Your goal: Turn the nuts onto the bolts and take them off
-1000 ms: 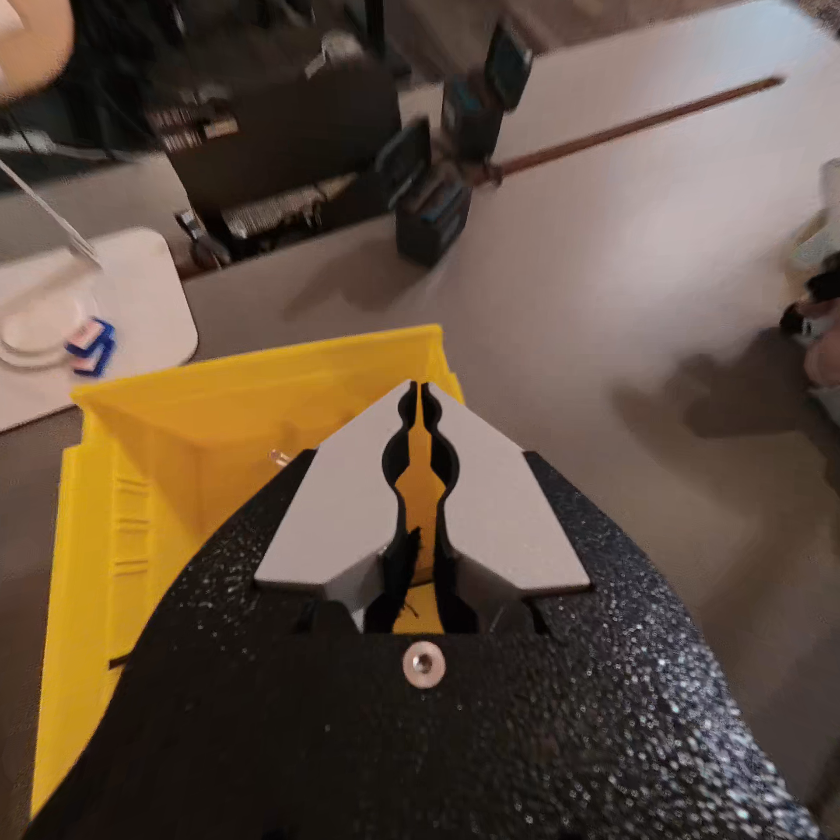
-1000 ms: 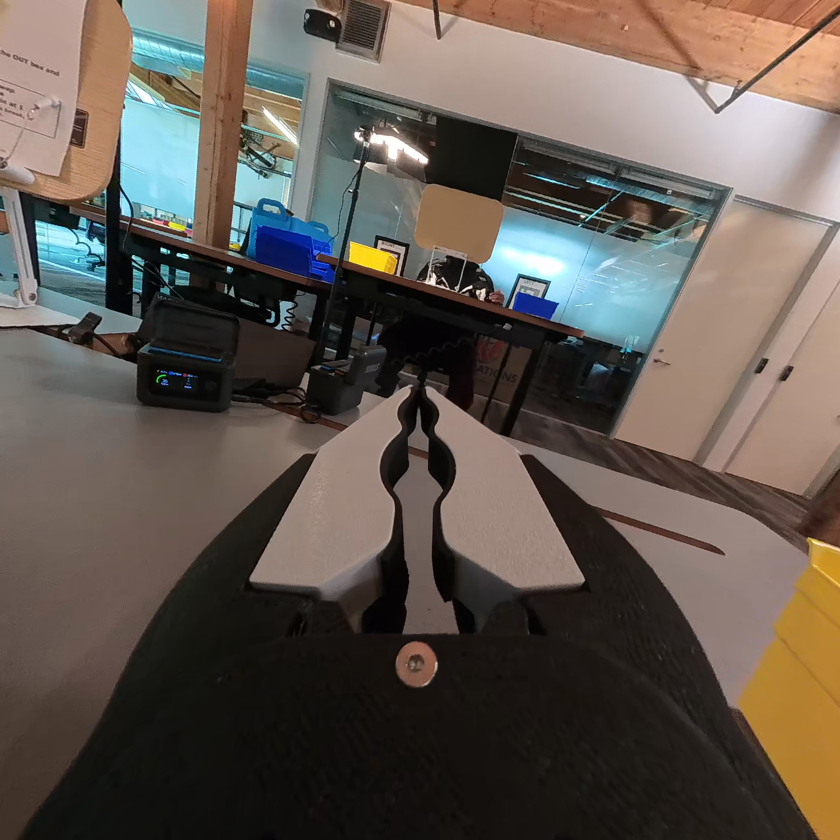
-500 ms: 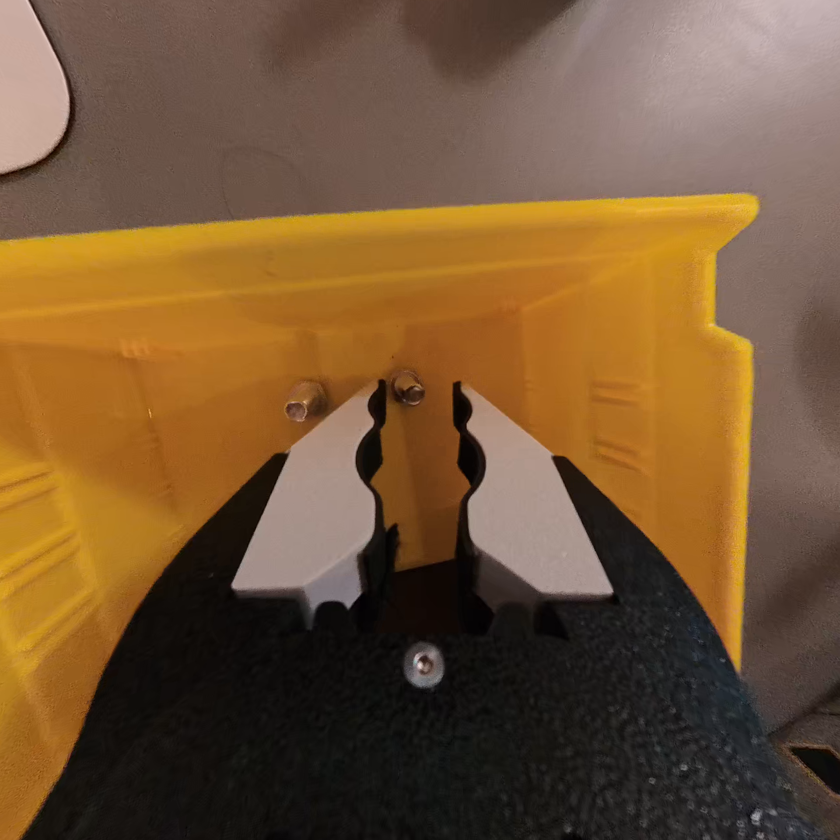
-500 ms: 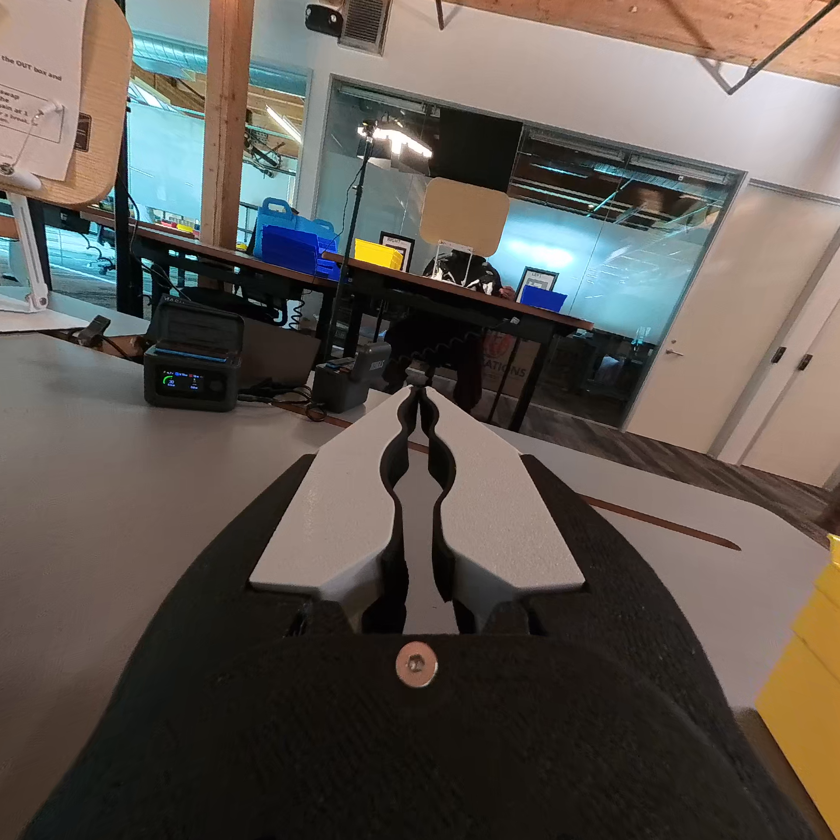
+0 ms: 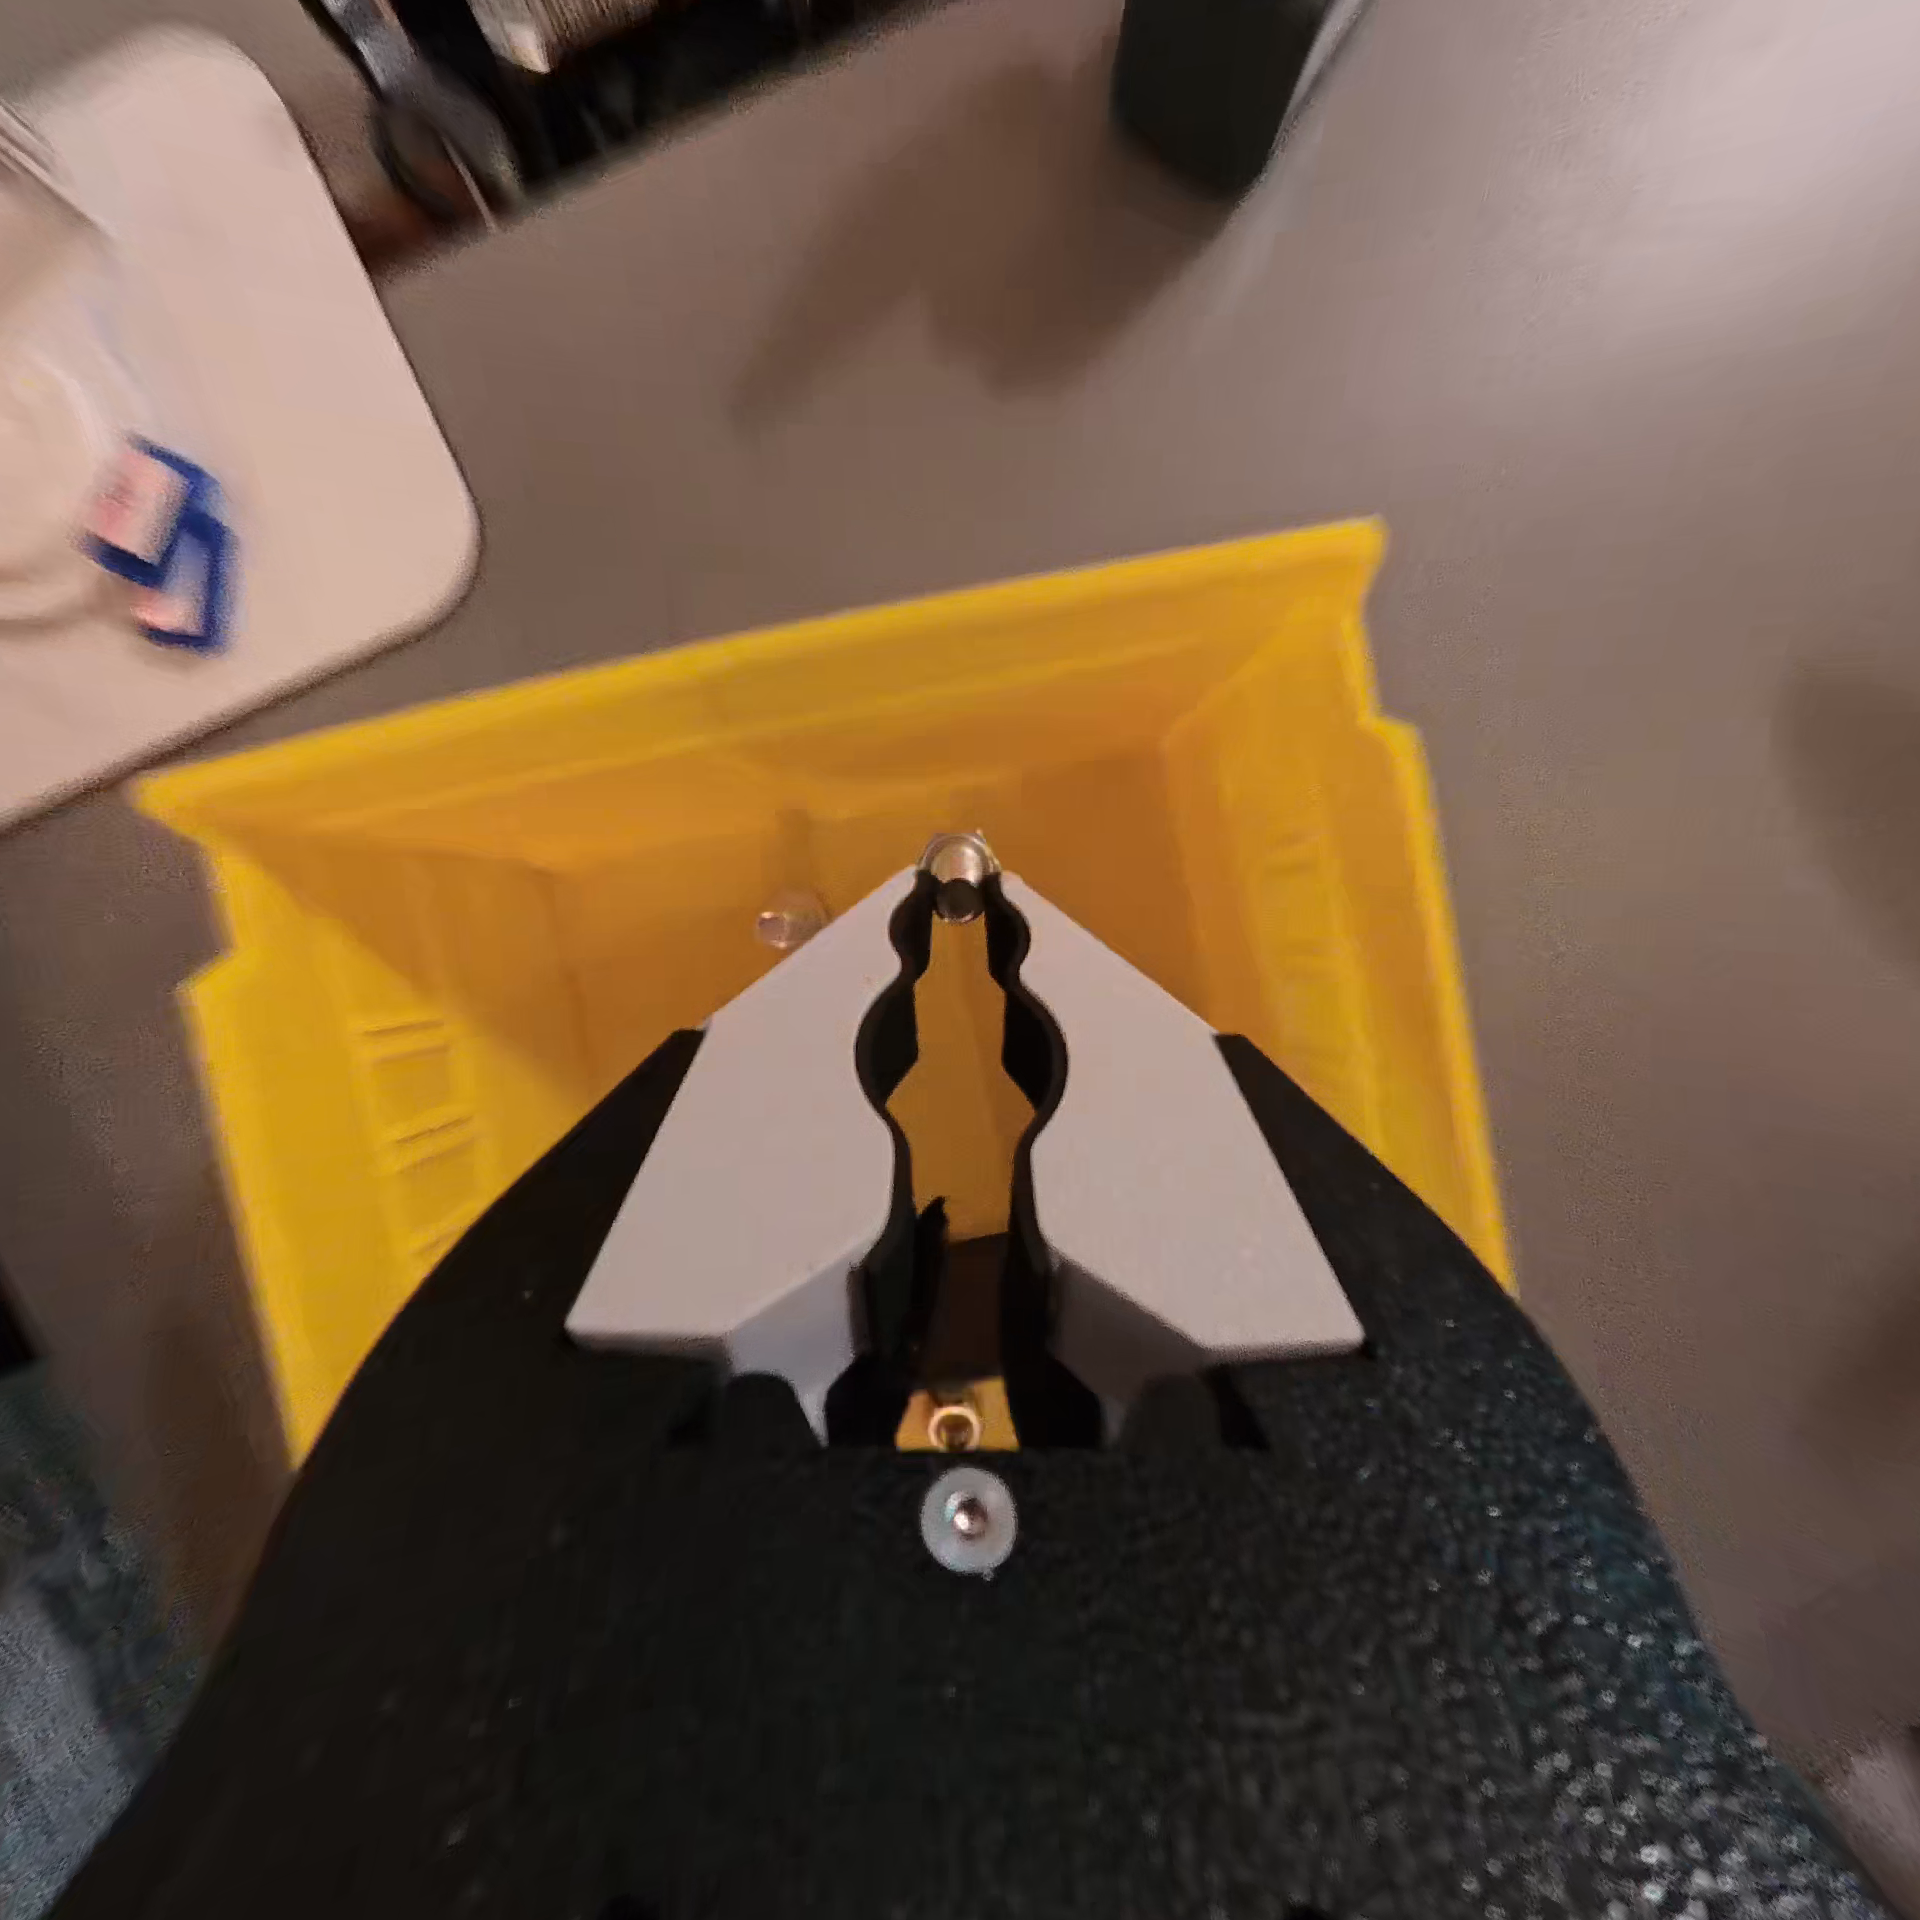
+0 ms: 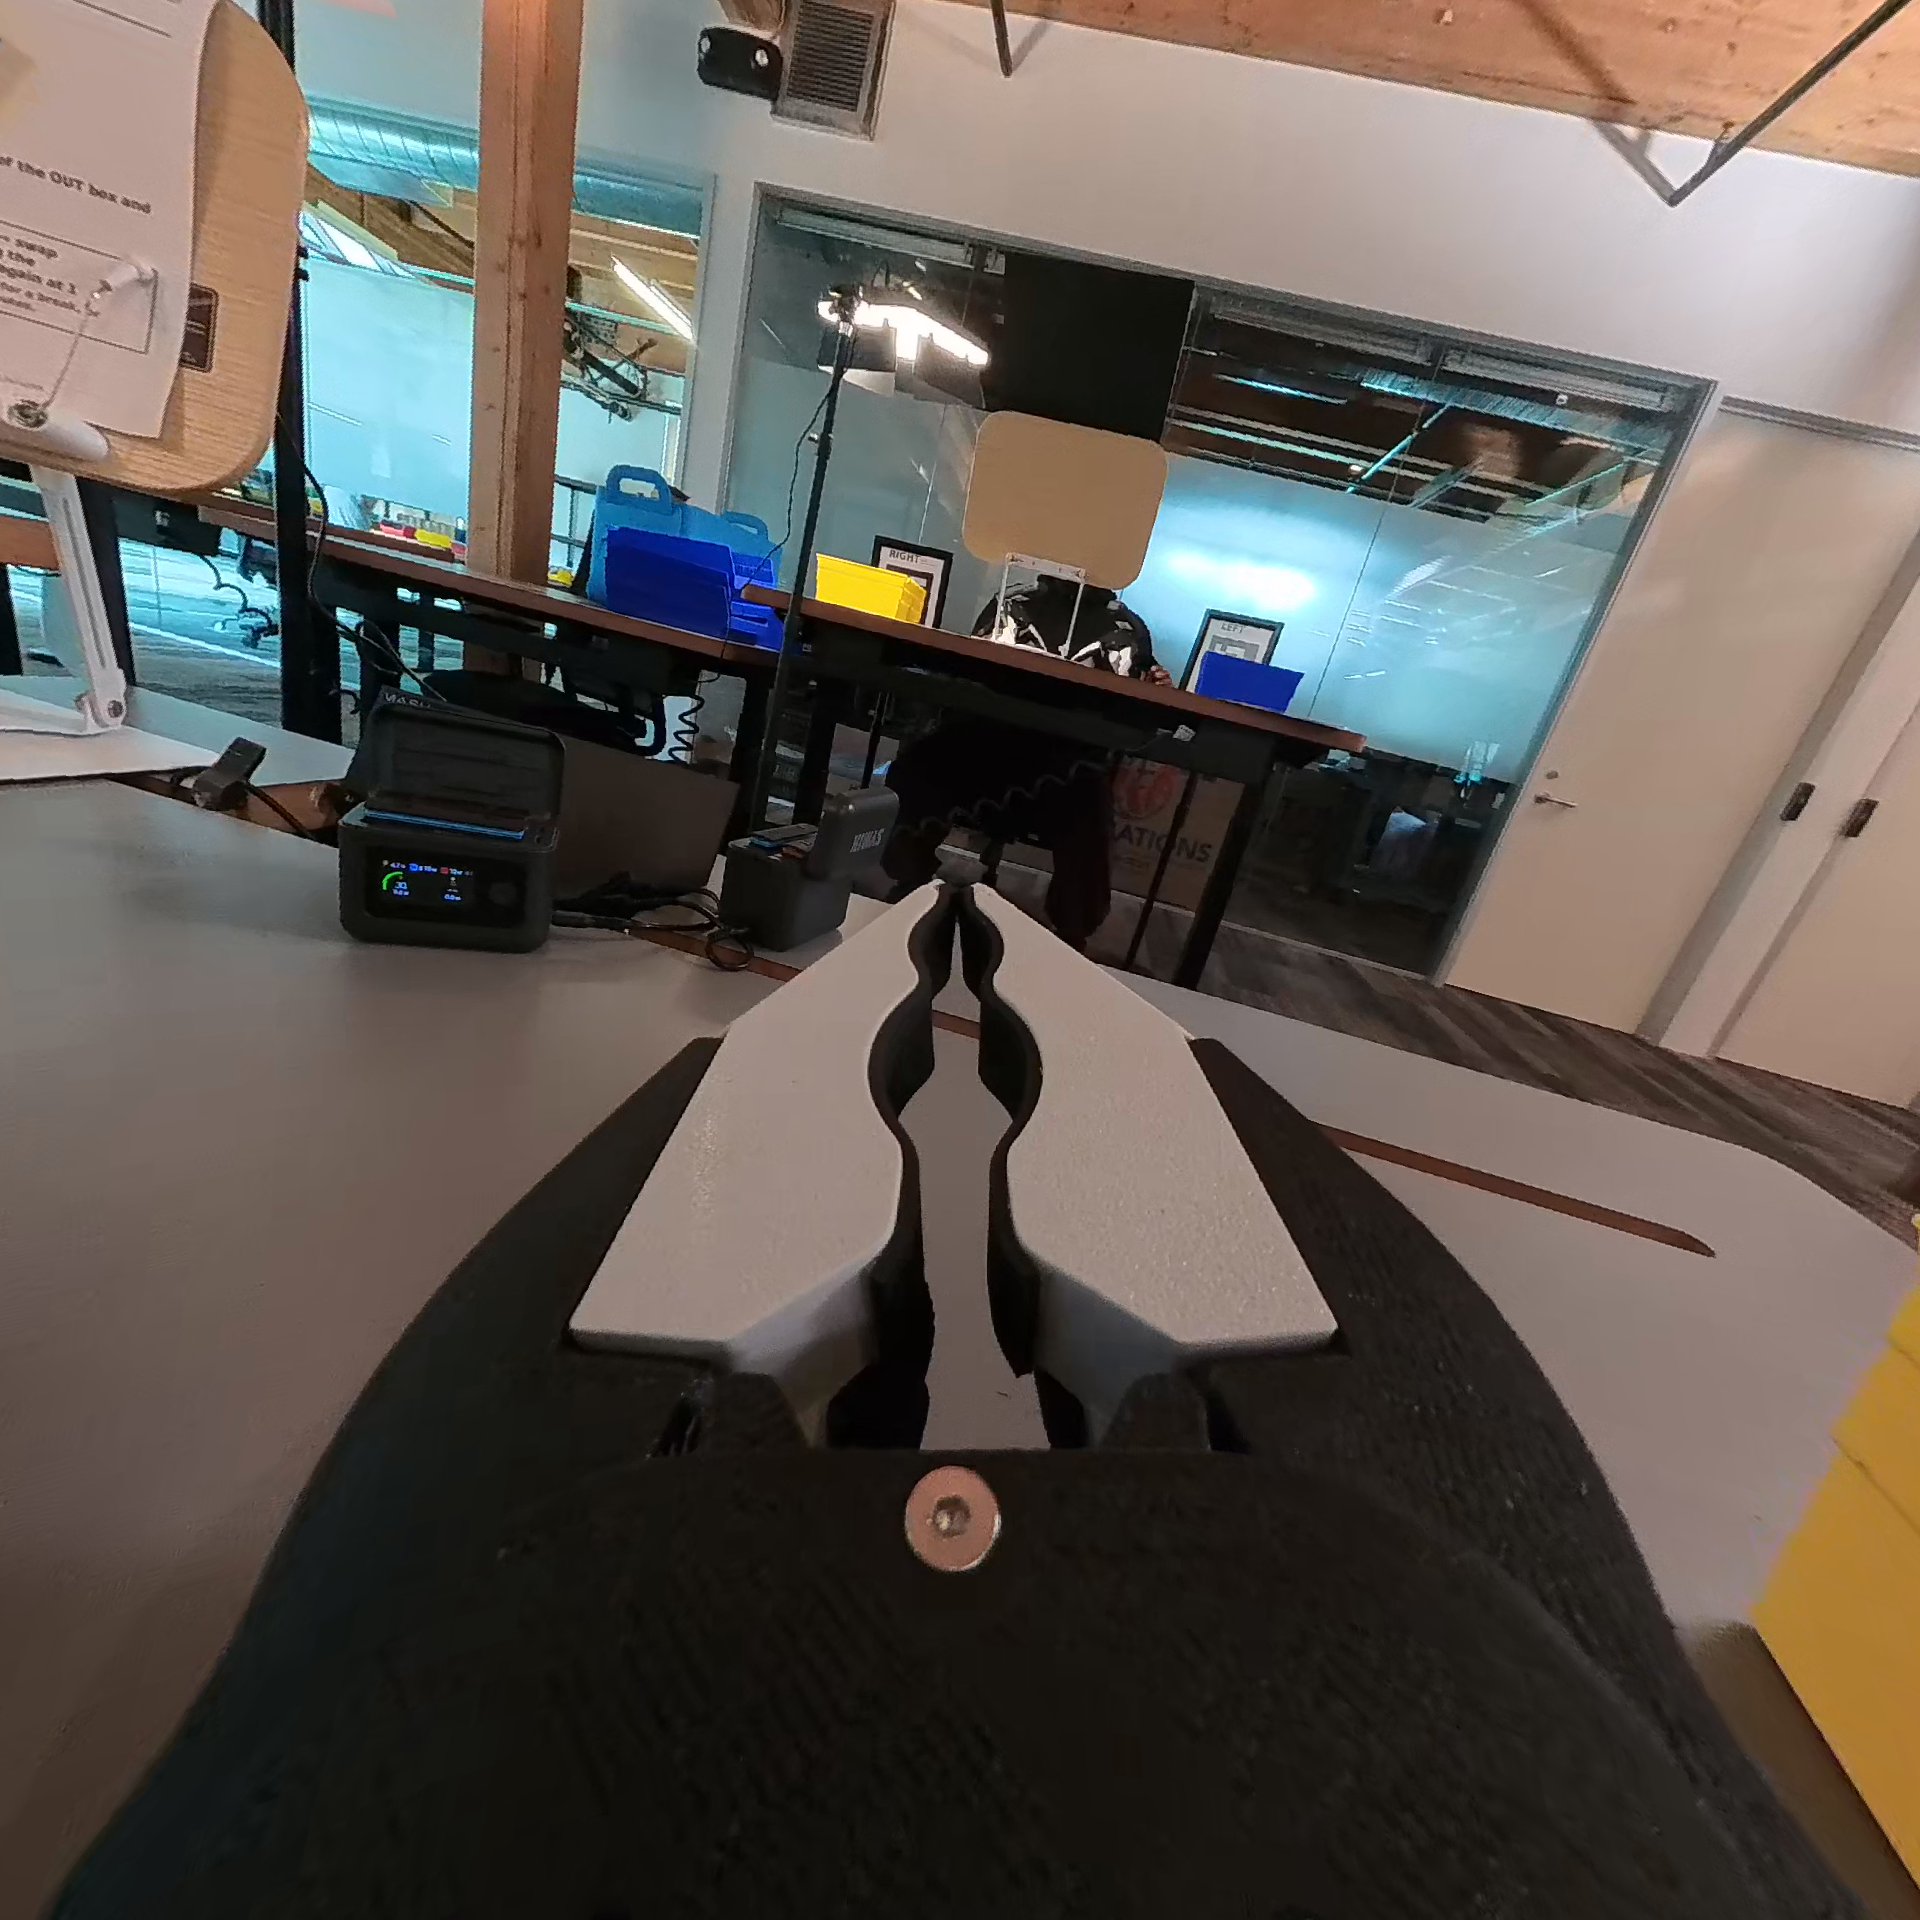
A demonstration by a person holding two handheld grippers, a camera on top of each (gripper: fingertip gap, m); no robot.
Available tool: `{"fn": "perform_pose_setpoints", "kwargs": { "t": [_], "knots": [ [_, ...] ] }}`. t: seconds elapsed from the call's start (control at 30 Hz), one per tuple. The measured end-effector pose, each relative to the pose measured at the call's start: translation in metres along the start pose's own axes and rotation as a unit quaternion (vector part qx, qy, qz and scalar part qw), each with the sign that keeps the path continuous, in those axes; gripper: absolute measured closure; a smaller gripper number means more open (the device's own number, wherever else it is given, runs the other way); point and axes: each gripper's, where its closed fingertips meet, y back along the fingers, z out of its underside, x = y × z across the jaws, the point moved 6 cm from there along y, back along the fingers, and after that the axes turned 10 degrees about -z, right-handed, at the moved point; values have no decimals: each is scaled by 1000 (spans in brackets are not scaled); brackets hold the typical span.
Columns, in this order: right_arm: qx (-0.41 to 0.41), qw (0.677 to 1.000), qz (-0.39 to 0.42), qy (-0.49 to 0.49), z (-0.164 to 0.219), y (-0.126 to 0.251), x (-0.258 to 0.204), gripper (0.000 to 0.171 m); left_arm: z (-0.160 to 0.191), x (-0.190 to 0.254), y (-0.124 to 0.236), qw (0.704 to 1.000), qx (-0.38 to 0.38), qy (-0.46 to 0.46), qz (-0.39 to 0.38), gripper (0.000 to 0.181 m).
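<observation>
In the left wrist view my left gripper (image 5: 958, 896) is over a yellow bin (image 5: 727, 727) and its fingertips are shut on a small silver bolt (image 5: 958, 868), held above the bin. A second silver bolt (image 5: 790, 920) lies inside the bin just left of the fingertips. Another small metal piece (image 5: 954, 1425) shows on the bin floor between the finger bases. In the right wrist view my right gripper (image 6: 956, 896) is shut and empty, held above the grey table (image 6: 260, 1091). A corner of the yellow bin (image 6: 1860, 1558) shows at the right edge.
A white pad (image 5: 260, 416) with a clear dish and a blue clip (image 5: 166, 551) lies left of the bin. Dark battery cases (image 6: 447, 862) and cables (image 6: 665, 914) stand at the table's far edge. A person sits at a farther desk (image 6: 1049, 696). The gap from one gripper's tips to the other's is roughly 40 cm.
My left gripper closed on a bolt in the bin and lifted it away from the bin floor. The right gripper stayed shut and barely moved.
</observation>
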Motion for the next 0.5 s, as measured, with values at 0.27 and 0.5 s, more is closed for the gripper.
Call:
{"fn": "perform_pose_setpoints", "kwargs": {
  "t": [0.27, 0.5],
  "knots": [
    [-2, 1000, -4, 3, 0, -1, -1, 171, -26, 89, 66, 990, 82, -102, 60, 174],
    [-4, 1000, -9, 8, 0, -2, -3, 171, 6, 184, 15, 960, -30, -229, 159, 174]
  ]
}}
